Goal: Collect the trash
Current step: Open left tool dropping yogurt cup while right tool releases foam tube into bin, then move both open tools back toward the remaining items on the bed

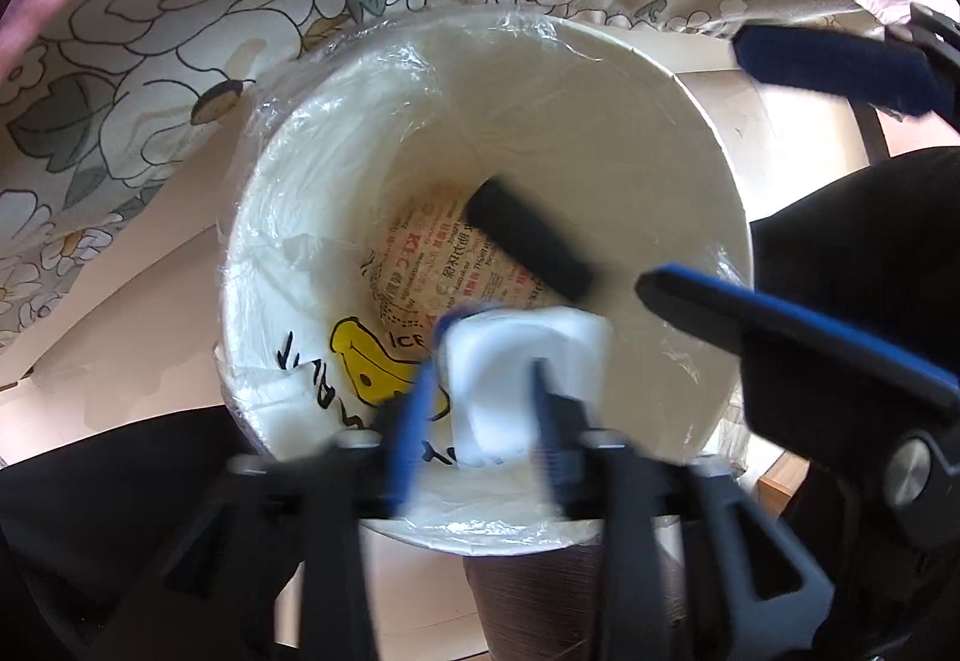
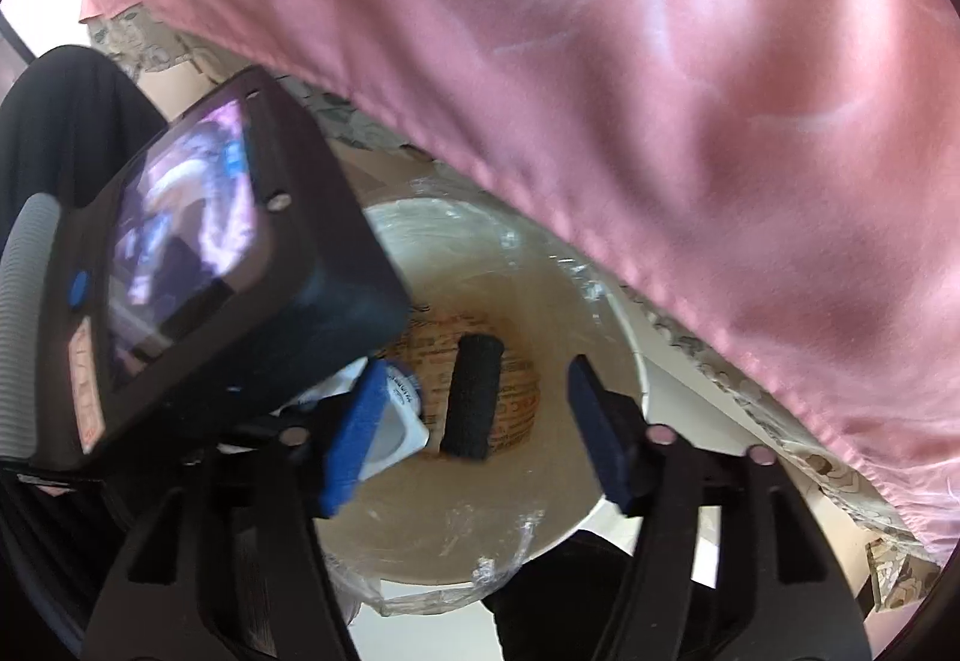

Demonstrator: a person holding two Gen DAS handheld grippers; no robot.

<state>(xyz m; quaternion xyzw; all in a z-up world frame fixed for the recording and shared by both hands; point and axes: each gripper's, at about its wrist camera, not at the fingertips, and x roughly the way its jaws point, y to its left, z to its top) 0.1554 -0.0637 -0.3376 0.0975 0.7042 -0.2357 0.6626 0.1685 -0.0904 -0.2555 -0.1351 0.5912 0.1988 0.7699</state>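
Trash in the left gripper [image 1: 480,391] — a small white container [image 1: 522,361], pinched between its blue fingers — hangs just inside the rim of the white bin [image 1: 690,133]. Below it lie a black cylinder [image 1: 528,247] and printed paper [image 1: 432,265] (the view is blurred). The right gripper [image 2: 474,433] is spread wide over the same bin, holding nothing, beside a pink cloth [image 2: 660,91].

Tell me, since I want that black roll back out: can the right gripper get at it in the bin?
Probably yes. The right gripper is open and empty above the bin, and the black roll lies uncovered at the bottom.
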